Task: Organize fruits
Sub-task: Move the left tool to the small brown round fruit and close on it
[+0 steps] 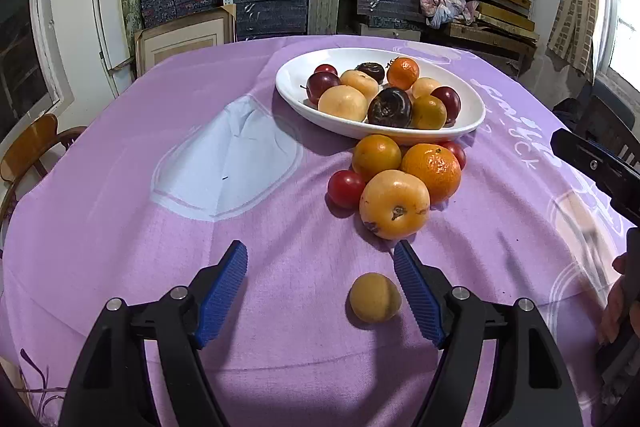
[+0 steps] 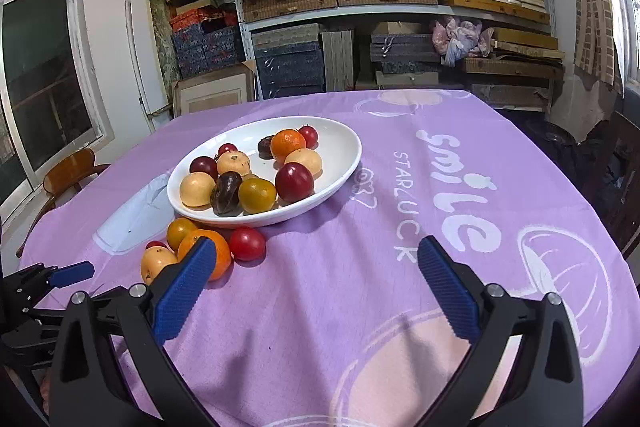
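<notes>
The left tongs (image 1: 320, 255) stand wide apart, low over the desk (image 1: 120, 155) with its purple cloth. A small yellow-brown fruit (image 1: 375, 297) lies on the cloth between their blue pads, close to the right pad, not touched. Beyond it a group of loose fruits (image 1: 394, 205) lies just before the white oval dish (image 1: 296, 75), which is full of fruit. The right tongs (image 2: 316, 251) are also apart, holding nothing.

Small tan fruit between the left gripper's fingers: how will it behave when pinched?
The small tan fruit looks round and smooth, so it will probably roll on the purple cloth if nudged off-centre. It sits nearer one blue pad of the open left gripper, so that pad likely touches first and pushes it sideways.
</notes>
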`<state>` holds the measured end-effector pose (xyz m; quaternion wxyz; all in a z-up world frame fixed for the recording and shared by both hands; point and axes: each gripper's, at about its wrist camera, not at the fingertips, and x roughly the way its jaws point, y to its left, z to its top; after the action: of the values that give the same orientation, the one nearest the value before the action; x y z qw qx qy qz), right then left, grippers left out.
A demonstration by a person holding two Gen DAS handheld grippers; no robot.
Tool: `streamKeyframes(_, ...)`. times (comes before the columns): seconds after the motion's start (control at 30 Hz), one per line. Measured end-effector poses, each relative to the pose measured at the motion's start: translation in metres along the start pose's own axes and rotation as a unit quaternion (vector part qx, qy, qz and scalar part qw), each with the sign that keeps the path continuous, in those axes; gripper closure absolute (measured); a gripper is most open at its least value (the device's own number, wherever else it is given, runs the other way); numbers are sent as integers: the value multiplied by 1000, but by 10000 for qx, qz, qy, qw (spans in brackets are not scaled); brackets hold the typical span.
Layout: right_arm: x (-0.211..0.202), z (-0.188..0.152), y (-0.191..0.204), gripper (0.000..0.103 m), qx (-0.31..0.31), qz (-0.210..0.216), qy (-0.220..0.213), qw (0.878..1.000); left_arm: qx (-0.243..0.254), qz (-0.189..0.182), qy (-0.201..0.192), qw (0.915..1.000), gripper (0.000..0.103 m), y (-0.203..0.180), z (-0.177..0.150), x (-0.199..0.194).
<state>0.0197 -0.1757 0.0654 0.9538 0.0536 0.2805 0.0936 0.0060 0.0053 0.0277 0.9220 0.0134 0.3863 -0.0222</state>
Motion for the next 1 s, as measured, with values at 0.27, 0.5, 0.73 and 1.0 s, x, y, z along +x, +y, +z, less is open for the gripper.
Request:
streamKeyframes(0.27,2,-2,-2,4,75,2,50,10000,-32,-66,106,9999,27,1,-3,6)
streamKeyframes(0.5,4,-3,-4,4,98,-5,100,9999,112,-247,-17,9996,35,-2,-5,3)
streamKeyframes(0.73,5,-2,-7,4,164,18,140,9998,372,-576,36,9976,47,-14,-9,0)
streamKeyframes(1.0,8,-2,-10,4,243,37,213,9995,469,-854,194,9950,66,-18,-13,5)
